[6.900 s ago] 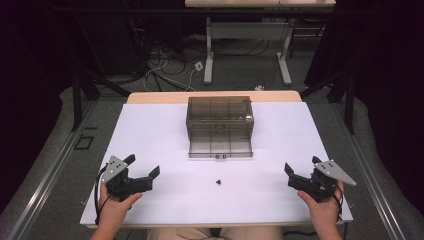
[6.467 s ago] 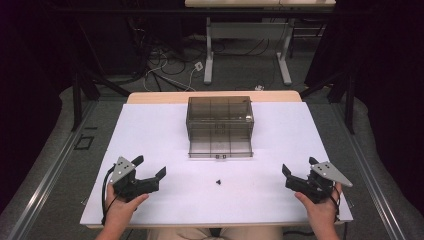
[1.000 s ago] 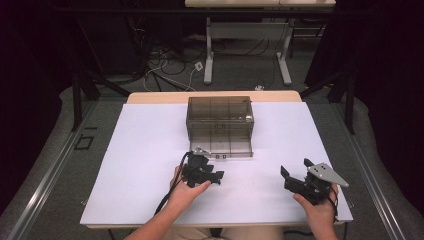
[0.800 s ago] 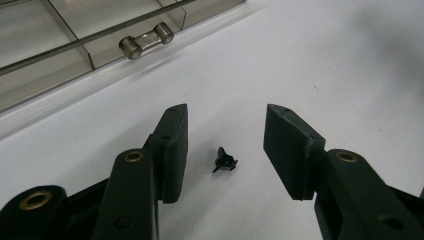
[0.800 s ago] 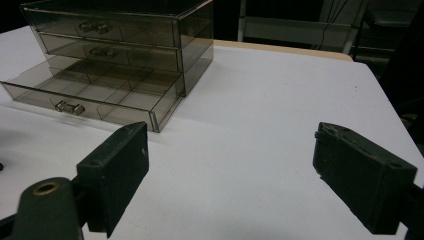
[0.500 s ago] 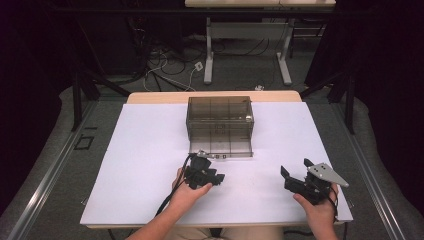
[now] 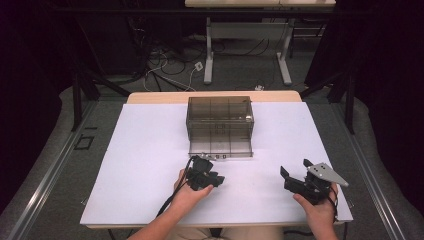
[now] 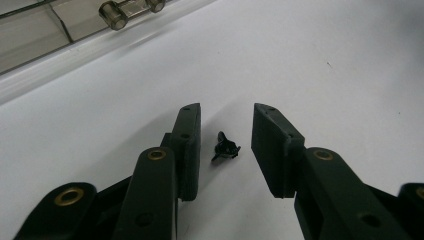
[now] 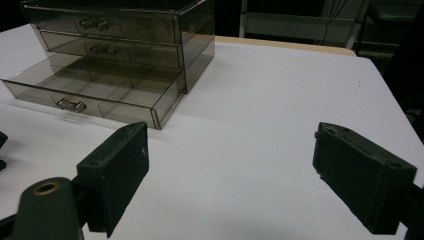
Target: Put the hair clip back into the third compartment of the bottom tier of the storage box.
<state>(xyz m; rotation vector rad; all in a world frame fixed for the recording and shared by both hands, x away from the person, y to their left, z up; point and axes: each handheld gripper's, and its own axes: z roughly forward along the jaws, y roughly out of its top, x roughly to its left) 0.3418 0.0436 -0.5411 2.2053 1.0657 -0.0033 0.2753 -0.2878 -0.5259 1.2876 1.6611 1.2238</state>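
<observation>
A small black part (image 8: 225, 147) lies on the white table (image 7: 150, 150) between the jaws of my left gripper (image 8: 227, 110). The jaws have just been closing on it, and a gap still shows on both sides, so neither pad touches it. From above, the left gripper (image 7: 219, 181) sits low at the table's middle front, just before the smoky clear drawer cabinet (image 7: 220, 117). The cabinet's bottom drawer (image 7: 220, 149) is pulled out. My right gripper (image 7: 296, 168) rests at the front right with its jaws wide apart and nothing between them (image 9: 232, 135).
The open drawer (image 9: 100, 95) has dividers and a small clear handle (image 9: 70, 105); the two drawers above it are pushed in. White tabletop stretches left and right of the cabinet. Beyond the far edge are a dark floor, cables and a desk frame (image 7: 245, 50).
Since the oldest frames my left hand has come from the front left to the middle, over the black part. Over the last second it has barely shifted. The right hand has kept still.
</observation>
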